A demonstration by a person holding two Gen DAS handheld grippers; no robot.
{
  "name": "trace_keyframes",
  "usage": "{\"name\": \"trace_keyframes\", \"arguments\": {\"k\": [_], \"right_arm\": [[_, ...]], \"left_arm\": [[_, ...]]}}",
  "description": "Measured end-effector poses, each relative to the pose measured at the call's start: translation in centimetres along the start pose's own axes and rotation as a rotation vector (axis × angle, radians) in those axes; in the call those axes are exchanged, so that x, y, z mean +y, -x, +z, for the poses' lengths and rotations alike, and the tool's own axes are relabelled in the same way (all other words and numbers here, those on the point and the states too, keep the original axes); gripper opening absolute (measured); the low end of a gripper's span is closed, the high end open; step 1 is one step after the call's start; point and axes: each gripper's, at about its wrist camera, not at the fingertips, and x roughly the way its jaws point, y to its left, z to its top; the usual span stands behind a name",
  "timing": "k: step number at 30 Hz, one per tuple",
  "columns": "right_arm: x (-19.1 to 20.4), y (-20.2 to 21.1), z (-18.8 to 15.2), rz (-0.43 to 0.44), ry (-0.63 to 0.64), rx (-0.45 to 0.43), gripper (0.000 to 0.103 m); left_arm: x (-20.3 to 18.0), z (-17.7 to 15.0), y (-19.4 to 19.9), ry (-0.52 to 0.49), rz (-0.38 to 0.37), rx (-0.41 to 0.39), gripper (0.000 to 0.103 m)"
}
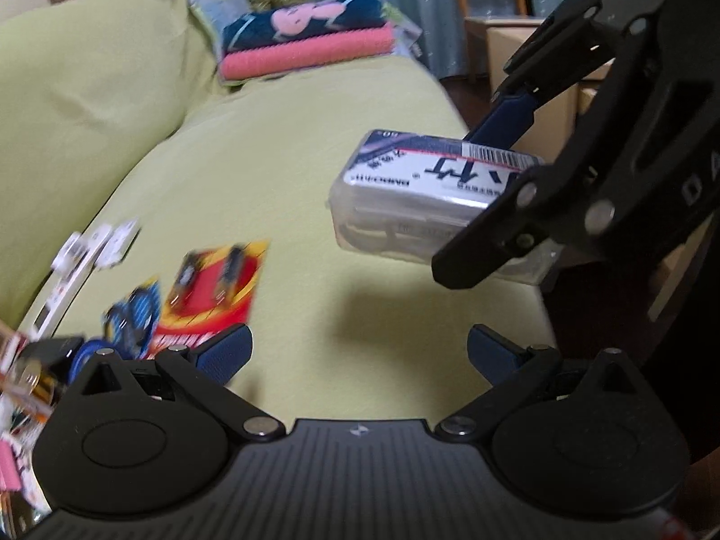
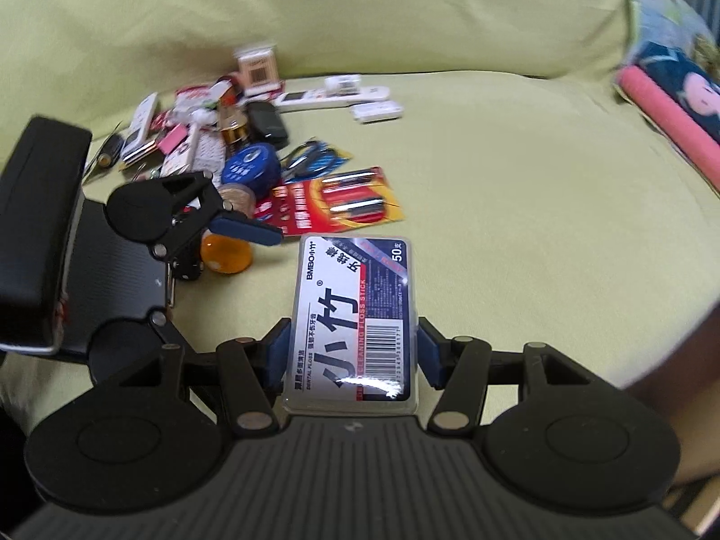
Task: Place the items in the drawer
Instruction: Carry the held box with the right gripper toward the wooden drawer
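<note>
Beneath both claws spreads a yellow-green sofa cushion (image 2: 495,171), filling most of each view. Far beyond the left claw (image 1: 357,351), folded towels (image 1: 306,36), pink under navy, sit at the cushion's back. The left claw hovers above the cushion with its blue pads spread wide and nothing between them. Just ahead of it and to its right, the right claw (image 2: 353,346) clamps a clear plastic dental floss stick box (image 2: 355,319) by its long sides, lifted off the cushion and casting a shadow below. Ahead and left of the right claw lies a clutter of small items: a red battery card (image 2: 346,207), a round blue tin (image 2: 248,171), an orange bottle (image 2: 225,256) and a white remote (image 2: 333,96)
</note>
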Motion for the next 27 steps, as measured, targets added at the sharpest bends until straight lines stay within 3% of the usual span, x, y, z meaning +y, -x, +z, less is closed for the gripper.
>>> {"name": "trace_keyframes", "arguments": {"k": [5,14,27], "right_arm": [[-1.3,2.7,-2.1,-0.003,-0.068,-0.015,0.053],[-1.5,7.5,-5.2,0.019,-0.136,-0.055,0.053],[-1.8,14.4,-9.6,0.047,-0.206,-0.125,0.053]], "left_arm": [[-2.4,1.1,0.7,-0.037,-0.032,-0.042,0.102],[-7.7,3.4,4.1,-0.049,-0.002,-0.103,0.102],[-15.5,5.6,9.1,-0.037,-0.019,-0.079,0.102]]}}
